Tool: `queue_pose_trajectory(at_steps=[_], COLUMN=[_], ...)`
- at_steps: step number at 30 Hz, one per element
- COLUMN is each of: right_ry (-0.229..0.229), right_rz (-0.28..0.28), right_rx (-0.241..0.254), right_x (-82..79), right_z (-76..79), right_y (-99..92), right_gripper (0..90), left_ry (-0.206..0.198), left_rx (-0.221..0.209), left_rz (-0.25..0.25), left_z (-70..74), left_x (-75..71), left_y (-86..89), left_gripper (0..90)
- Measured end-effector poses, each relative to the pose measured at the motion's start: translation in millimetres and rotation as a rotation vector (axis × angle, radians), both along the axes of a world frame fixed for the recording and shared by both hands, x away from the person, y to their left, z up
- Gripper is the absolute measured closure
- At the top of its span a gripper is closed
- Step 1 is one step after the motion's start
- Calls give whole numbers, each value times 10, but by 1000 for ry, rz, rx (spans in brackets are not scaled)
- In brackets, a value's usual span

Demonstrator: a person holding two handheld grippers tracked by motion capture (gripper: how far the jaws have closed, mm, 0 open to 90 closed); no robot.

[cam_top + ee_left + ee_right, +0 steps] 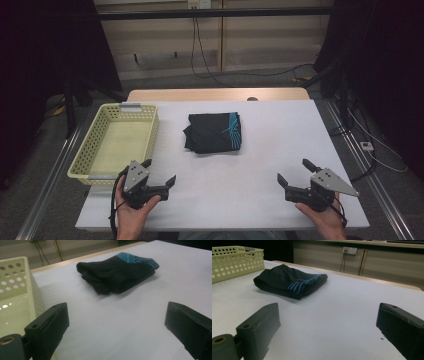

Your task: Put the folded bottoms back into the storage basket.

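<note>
**Grippers waiting wide at table's near edge, folded garment lying between them and basket**

At the near edge of a white-covered table [260,165], a person is holding the left gripper [159,172] and the right gripper [293,171] low and well apart, each with its jaws spread wide and gripping nothing. Both are pointing inward toward a folded black garment with blue stripes [215,132], which is lying flat at the table's middle, out of contact with either tool. Just left of it, a pale yellow perforated basket [150,131] is sitting empty at the table's left side, probably serving as the cloth's destination. The symmetrical stance is suggesting a readied two-handed approach.
</note>
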State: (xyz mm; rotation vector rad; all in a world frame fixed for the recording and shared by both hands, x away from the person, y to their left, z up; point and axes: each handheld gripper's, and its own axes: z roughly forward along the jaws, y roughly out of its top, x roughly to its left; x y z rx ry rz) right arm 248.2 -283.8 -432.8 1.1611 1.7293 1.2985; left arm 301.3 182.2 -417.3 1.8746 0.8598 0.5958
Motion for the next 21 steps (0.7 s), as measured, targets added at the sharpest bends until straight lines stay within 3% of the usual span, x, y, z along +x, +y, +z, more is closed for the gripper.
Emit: queue_pose_trajectory(at_steps=[3, 4, 9, 21], right_ry=[0, 4, 5, 24], right_rz=[3, 4, 5, 2], right_rx=[2, 3, 8, 22], right_x=[5, 7, 4, 21], right_z=[-4, -5, -7, -17], right_y=[-3, -3, -9, -22], right_gripper=[47, 47, 46, 46], left_ry=[8, 29, 35, 18], left_rx=[-10, -29, -16, -15], left_rz=[-5, -12, -10, -36], left_z=[-2, -8, -13, 85], left_x=[8, 25, 62, 122], left_y=[-21, -21, -35, -173], left_gripper=[57, 57, 57, 57])
